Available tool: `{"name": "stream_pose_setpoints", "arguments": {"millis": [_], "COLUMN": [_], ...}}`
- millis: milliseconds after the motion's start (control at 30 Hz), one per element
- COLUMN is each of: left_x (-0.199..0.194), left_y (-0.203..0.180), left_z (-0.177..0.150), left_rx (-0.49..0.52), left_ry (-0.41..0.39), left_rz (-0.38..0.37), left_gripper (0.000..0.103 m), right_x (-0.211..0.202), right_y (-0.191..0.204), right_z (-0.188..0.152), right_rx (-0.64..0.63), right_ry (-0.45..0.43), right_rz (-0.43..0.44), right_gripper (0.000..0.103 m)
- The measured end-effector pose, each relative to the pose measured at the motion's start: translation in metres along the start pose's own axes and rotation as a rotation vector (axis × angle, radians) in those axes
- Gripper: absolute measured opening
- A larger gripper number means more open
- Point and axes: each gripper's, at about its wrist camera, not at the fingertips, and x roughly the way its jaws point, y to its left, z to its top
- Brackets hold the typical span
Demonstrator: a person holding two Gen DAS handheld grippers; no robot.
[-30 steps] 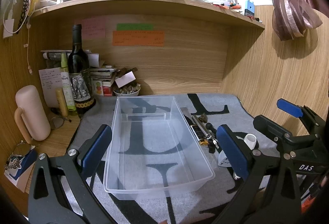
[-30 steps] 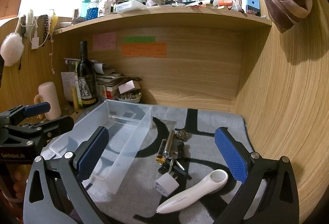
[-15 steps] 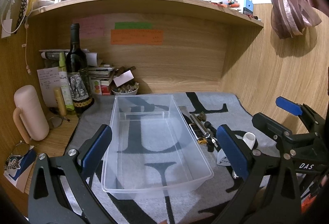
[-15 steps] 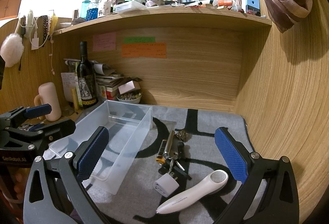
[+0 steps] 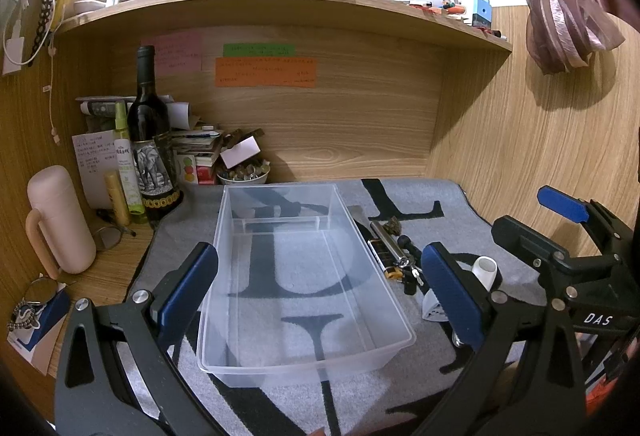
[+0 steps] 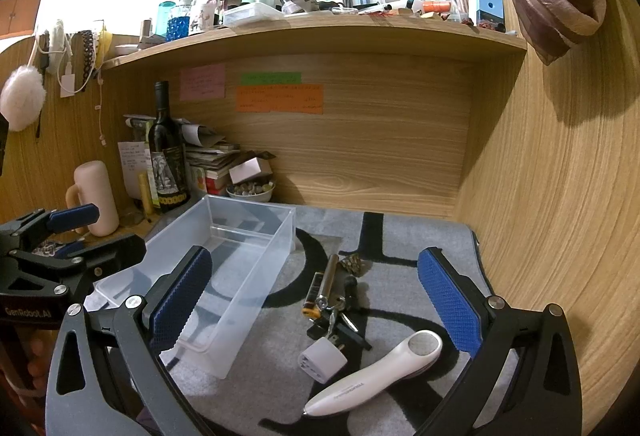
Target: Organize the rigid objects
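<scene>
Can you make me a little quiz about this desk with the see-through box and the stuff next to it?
1. True or false: the clear bin already has things in it.
2. Which lies nearest the right gripper? A) wine bottle B) white handheld device C) pink mug
3. Fill in: the white plug adapter sits on the grey ____.

Key
1. False; it is empty.
2. B
3. mat
</scene>
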Motion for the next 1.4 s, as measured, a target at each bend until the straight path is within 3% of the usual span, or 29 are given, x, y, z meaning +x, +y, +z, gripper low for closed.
{"name": "stream_pose_setpoints", "arguments": {"millis": [867, 1000, 1200, 1400], "left_x": [0.006, 0.013, 0.031, 0.053], "left_y": [0.007, 0.022, 0.055, 0.087], "left_z": [-0.003, 0.002, 0.006, 0.004], "left_rx": [-0.006, -0.017, -0.058, -0.077], "left_ry": [0.026, 0.065, 0.148, 0.242], "left_rz": [-0.007, 0.013, 0.045, 0.097], "left_gripper": [0.103, 0.086, 0.080, 0.069], "right_x": [0.014, 0.021, 0.034, 0.048], "right_y": [-0.009, -0.015, -0.026, -0.037], "right_z": [-0.003, -0.004, -0.003, 0.000], "right_rx": [0.020, 0.032, 0.047, 0.039], "right_ry": [0.012, 0.018, 0.043, 0.079], "right_rz": [-0.016, -0.033, -0.050, -0.083], "right_gripper": [0.103, 0.103, 0.101, 0.092]}}
